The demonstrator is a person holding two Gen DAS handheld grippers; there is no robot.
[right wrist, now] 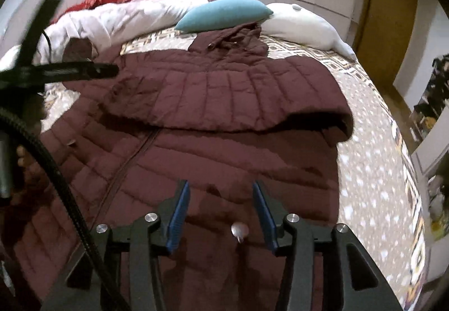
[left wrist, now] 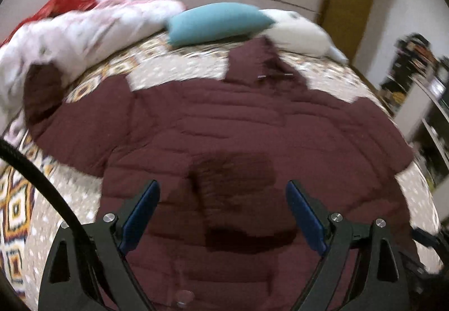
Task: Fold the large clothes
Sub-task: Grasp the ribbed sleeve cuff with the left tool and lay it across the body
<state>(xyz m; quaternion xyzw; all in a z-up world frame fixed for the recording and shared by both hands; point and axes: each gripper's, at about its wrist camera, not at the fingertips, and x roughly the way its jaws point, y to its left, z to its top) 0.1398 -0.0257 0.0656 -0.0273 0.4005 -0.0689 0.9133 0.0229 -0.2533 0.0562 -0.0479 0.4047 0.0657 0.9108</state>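
**Quilted coat half folded on the bed, both grippers free above it**

The maroon puffer coat (right wrist: 213, 125) lay front-up across the patterned bedspread (right wrist: 373, 170), its hood (right wrist: 233, 38) pointing toward the teal pillow (right wrist: 224, 15) and the white pillow (right wrist: 300, 24) at the far side. In the right wrist view the coat's right sleeve (right wrist: 224, 97) lay folded across the chest, its rounded fold reaching the coat's outer edge near the bedspread; that placement narrowed the garment, probably so the body could later be doubled over. The zipper line (right wrist: 132, 159) ran down the middle of the body toward the camera.

The right gripper (right wrist: 221, 210) hung over the lower part of the coat with its blue pads (right wrist: 178, 218) apart and nothing between them, above a small metal snap (right wrist: 240, 229) on the fabric. The left gripper (left wrist: 223, 215) was likewise spread wide and empty over the lower front. Its view was blurred, so the far sleeve (left wrist: 42, 89), which seemed to lie out toward the white quilt (left wrist: 84, 33), could not be read clearly.

Both tools being empty suggested a pause between folds, with the left sleeve or the hem the likely next thing to take. A black cable (right wrist: 56, 170) crossed the left side of the right wrist view and might snag on the fabric.
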